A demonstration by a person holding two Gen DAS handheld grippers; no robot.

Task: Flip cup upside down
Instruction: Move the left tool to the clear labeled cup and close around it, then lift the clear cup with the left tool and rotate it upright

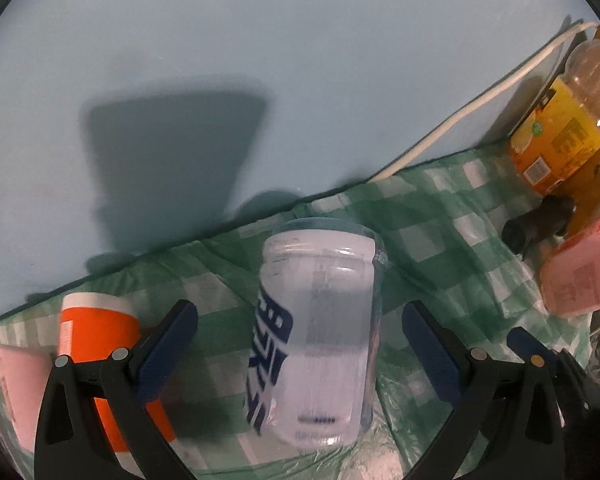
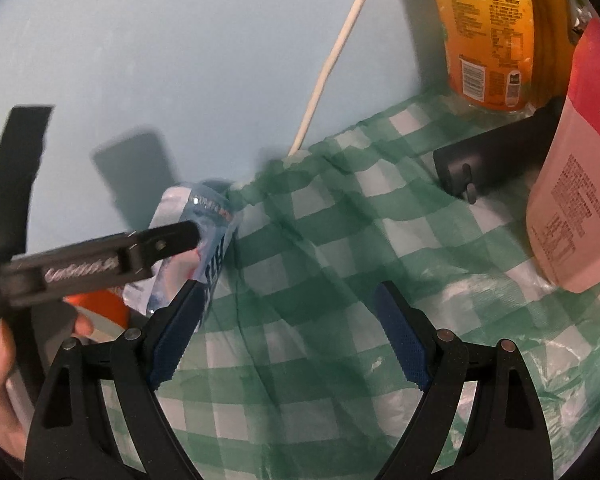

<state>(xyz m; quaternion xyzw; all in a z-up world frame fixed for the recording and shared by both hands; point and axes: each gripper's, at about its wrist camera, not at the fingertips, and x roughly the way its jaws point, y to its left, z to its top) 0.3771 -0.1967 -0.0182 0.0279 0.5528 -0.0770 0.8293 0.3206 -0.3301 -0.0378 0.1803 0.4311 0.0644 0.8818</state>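
Note:
A frosted clear plastic cup (image 1: 320, 332) with dark blue lettering stands on the green checked cloth (image 1: 440, 240), between the fingers of my left gripper (image 1: 300, 344). The jaws are wide open and do not touch it. The cup also shows in the right wrist view (image 2: 198, 240) at the left, partly behind the left gripper's arm. My right gripper (image 2: 286, 332) is open and empty over the bare cloth (image 2: 320, 240), to the right of the cup.
An orange container with a white lid (image 1: 96, 340) and a pink item (image 1: 16, 392) stand left of the cup. An orange juice bottle (image 2: 484, 32), a pink bottle (image 2: 576, 184), a dark cylinder (image 2: 496, 156) and a white cable (image 2: 332, 56) are at the right, against the pale blue wall.

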